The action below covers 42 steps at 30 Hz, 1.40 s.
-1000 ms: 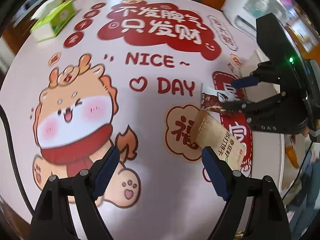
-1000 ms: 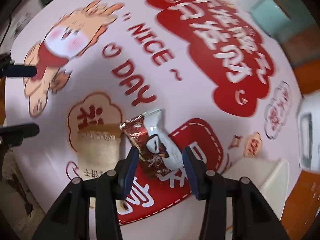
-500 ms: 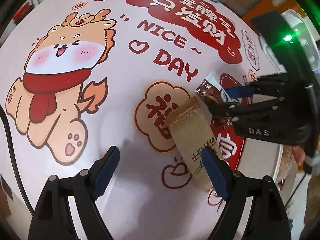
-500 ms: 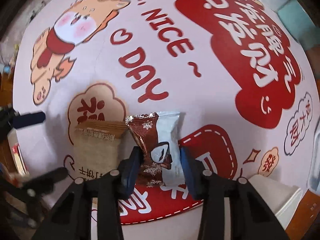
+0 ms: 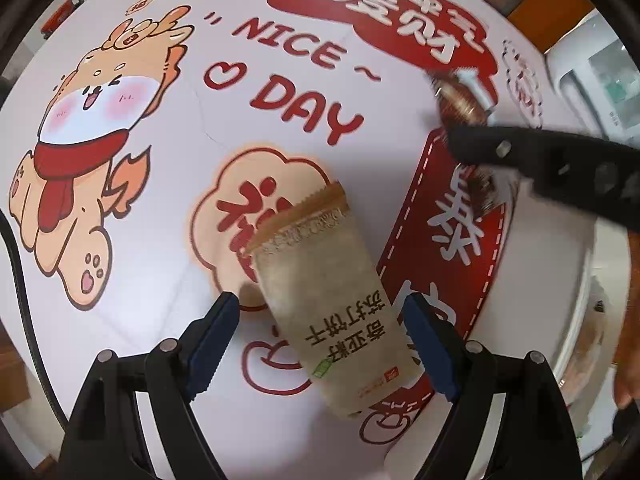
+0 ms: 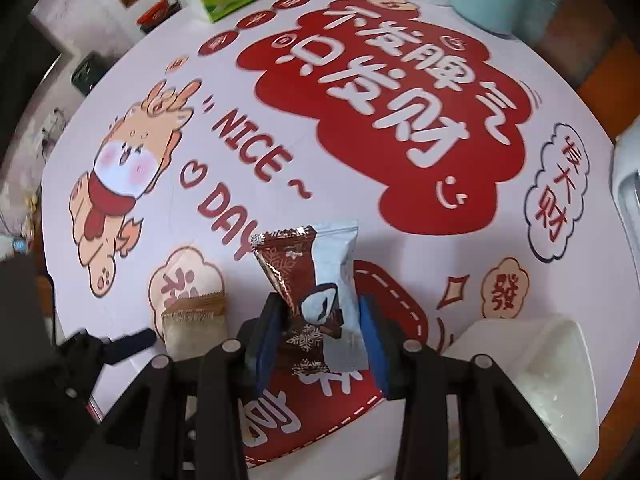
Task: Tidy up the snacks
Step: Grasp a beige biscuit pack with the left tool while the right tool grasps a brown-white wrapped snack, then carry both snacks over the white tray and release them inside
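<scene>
Red tablecloth [image 6: 400,216] lettering reads "NICE ~ DAY".

Right gripper clamped, left gripper spread wide.
My right gripper [image 6: 320,332] points steeply down, jaws just finished closing, pads pressing both sides of the snack packet [image 6: 316,288]. My left gripper [image 5: 320,336] points straight down, fingers apart, pads touching nothing.

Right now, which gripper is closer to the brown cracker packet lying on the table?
Left. The left gripper hangs over the brown cracker packet, open fingers either side. The right gripper is off beside it, gripping the chocolate snack.
</scene>
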### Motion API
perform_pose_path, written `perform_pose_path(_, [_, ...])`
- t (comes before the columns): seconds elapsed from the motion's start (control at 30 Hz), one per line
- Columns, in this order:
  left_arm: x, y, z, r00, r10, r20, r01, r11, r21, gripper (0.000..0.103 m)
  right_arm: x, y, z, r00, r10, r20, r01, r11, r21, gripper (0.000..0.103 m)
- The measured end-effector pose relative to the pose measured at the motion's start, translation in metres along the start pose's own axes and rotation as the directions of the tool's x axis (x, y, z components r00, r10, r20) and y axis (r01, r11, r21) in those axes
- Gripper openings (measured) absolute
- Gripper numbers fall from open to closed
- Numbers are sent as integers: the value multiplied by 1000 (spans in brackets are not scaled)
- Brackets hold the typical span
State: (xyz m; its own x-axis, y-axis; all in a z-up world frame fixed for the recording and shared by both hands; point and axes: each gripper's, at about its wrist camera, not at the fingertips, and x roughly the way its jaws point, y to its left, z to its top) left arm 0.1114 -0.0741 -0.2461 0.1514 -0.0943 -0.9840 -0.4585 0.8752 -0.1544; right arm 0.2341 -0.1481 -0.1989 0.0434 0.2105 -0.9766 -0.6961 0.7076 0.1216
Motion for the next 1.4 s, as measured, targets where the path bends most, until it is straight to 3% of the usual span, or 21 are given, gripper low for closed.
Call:
perform_pose_path(0.2, [12,-21,2,996,81,-22,-80,996,28,81,-6,-8,-2,999,23,24,-23,1000,13,39])
perform_pose_path(0.27, [12,-29,1,993,118,-12,-117,992,43,72,-7,-4,-5,999,25,29,-25,1000,10,39])
perform_pose_path(0.3, [11,-35,1,991,131,-2,-131,990,51,63,-7,-5,-5,999,27,31,-27,1000,10,39])
perform_pose_path(0.57, [2,-36,-3,996,93,11,-94,993,75,59,-15,-2,-9,996,60,60,-61,998,17,39])
perform_pose_path(0.73, [-28,-27,-9,989,118,87,-126,988,93,59,-29,9,-15,992,82,91,-83,997,0,39])
perform_pose_path(0.87, [-67,-26,-16,974,129,186,-154,980,126,59,-47,22,-23,986,104,130,-105,994,0,39])
perform_pose_path(0.97, [-103,-12,-33,960,127,248,-167,975,148,59,-63,33,-30,980,118,162,-120,993,4,39])
perform_pose_path(1.13, [-142,14,-33,937,105,335,-178,964,197,59,-99,54,-48,967,107,232,-114,993,16,39])
perform_pose_path(1.4, [-193,4,-31,893,44,447,-193,936,293,59,-150,62,-87,935,25,353,-97,977,188,39])
